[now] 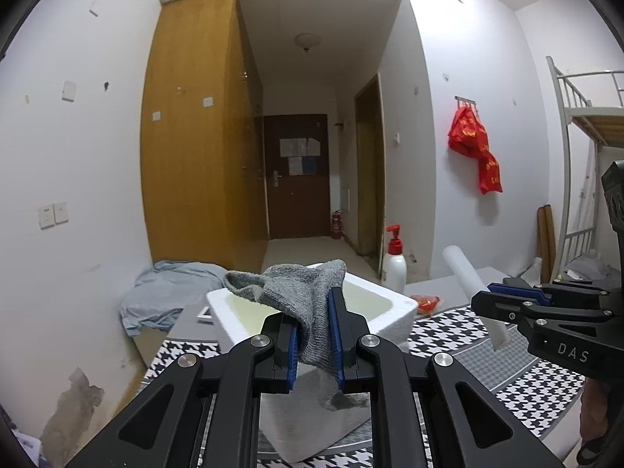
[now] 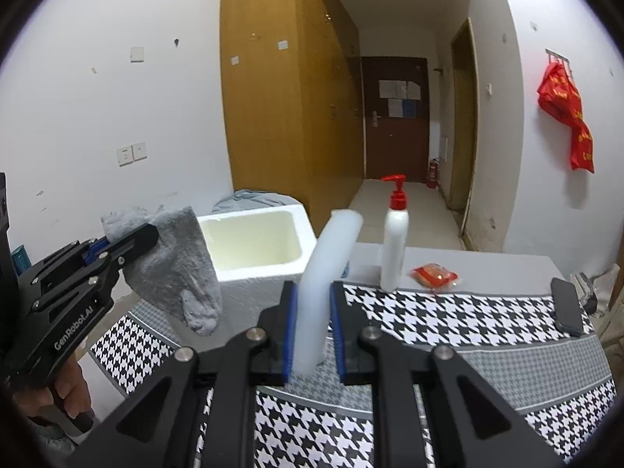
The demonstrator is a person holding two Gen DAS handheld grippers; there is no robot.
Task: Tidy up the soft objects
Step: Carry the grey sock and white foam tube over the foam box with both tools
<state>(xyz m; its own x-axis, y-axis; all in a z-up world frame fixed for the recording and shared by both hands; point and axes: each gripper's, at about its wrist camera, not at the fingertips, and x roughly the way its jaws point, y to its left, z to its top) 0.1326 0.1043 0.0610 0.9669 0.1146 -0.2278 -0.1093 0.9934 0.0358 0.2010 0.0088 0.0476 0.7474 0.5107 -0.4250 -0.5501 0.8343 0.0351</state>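
My left gripper [image 1: 314, 304] is shut on a grey knitted sock [image 1: 300, 296], which droops over and below its blue pads, held in the air just in front of a white foam box [image 1: 394, 312]. The same sock [image 2: 175, 265] hangs from the left gripper [image 2: 148, 234] at the left of the right wrist view, beside the foam box [image 2: 265, 269]. My right gripper [image 2: 314, 304] is shut on a white foam strip [image 2: 327, 269] that curves upward above the houndstooth cloth. That strip [image 1: 468, 273] and the right gripper [image 1: 483, 298] appear at the right of the left wrist view.
A white pump bottle with a red top [image 2: 396, 241], a small red packet [image 2: 433, 275] and a dark phone [image 2: 567, 304] lie on the table with the houndstooth cloth [image 2: 448, 327]. Crumpled blue fabric [image 1: 163, 292] sits behind the box. A hand [image 2: 58, 394] grips the left tool.
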